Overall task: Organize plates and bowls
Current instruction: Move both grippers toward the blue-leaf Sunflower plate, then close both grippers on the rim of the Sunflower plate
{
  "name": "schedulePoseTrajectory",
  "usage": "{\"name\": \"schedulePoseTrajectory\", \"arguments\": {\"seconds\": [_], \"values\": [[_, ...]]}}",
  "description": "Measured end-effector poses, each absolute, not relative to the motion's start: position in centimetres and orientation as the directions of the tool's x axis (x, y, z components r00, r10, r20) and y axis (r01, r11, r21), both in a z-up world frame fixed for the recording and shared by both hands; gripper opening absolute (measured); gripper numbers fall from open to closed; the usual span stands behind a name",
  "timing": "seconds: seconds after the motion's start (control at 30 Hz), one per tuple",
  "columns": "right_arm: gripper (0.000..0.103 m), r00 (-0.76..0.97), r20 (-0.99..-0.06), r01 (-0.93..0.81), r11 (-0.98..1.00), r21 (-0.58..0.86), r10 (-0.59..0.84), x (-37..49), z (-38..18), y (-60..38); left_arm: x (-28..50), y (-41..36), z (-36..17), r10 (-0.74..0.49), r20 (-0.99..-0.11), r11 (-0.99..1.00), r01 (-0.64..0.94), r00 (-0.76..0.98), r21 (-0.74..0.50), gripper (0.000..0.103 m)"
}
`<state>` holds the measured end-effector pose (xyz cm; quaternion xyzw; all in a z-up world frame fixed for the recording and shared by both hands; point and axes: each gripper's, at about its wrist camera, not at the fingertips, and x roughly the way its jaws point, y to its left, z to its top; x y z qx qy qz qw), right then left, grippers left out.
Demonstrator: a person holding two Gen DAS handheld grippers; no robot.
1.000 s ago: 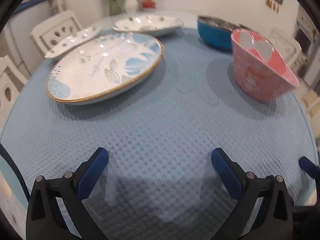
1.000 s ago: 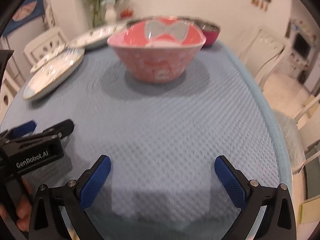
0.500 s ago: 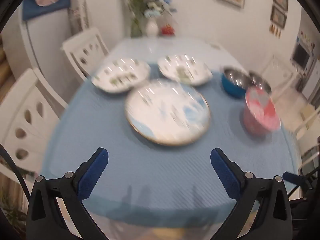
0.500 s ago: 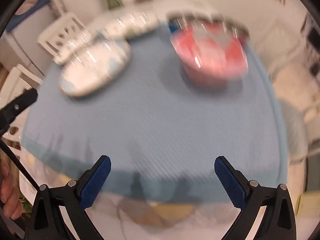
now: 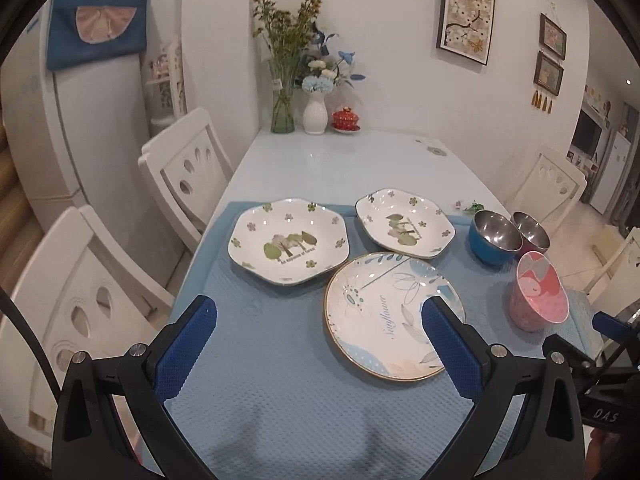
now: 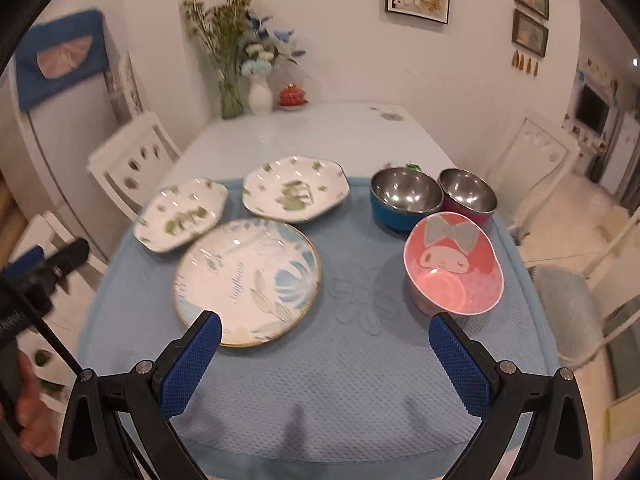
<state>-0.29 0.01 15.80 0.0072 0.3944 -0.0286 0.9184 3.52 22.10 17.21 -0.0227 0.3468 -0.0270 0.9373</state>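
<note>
On the blue mat [image 5: 280,360] lie a round gold-rimmed plate with blue leaves [image 5: 384,312] [image 6: 248,280] and two white angular plates with green prints, one left [image 5: 288,242] [image 6: 180,214] and one right [image 5: 404,228] [image 6: 296,190]. A pink cartoon bowl [image 5: 538,296] [image 6: 454,268] stands at the right. Behind it are a blue steel-lined bowl [image 5: 494,238] [image 6: 404,198] and a dark red one [image 5: 532,232] [image 6: 468,194]. My left gripper [image 5: 320,340] and right gripper [image 6: 324,356] hover open over the mat's near edge, nothing between their fingers.
The white table [image 5: 344,160] runs back to the wall, where a glass vase of dried flowers [image 5: 284,108], a white vase [image 5: 315,114] and a red lidded cup [image 5: 346,120] stand. White chairs flank the table on the left [image 5: 184,176] and right [image 5: 552,184]. A hand [image 6: 28,412] holds the left gripper.
Both grippers have risen and pulled back from close over the mat, so the whole set of dishes is now in view. The dishes have not moved.
</note>
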Motion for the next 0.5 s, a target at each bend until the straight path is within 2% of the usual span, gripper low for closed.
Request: {"name": "schedulePoseTrajectory", "arguments": {"seconds": [0.1, 0.3, 0.5], "values": [[0.103, 0.673, -0.733, 0.094, 0.994, -0.05, -0.101, 0.8, 14.4, 0.3, 5.0, 22.9, 15.5, -0.092, -0.683, 0.995, 0.049, 0.724, -0.083, 0.102], [0.103, 0.608, -0.785, 0.068, 0.993, -0.097, -0.118, 4.7, 11.3, -1.2, 7.9, 23.0, 12.2, -0.113, -0.732, 0.993, 0.092, 0.671, -0.069, 0.102], [0.103, 0.541, -0.84, 0.044, 0.999, -0.003, -0.027, 8.5, 8.5, -2.0, 11.0, 23.7, 9.3, -0.183, -0.796, 0.983, 0.126, 0.577, -0.134, 0.102]]}}
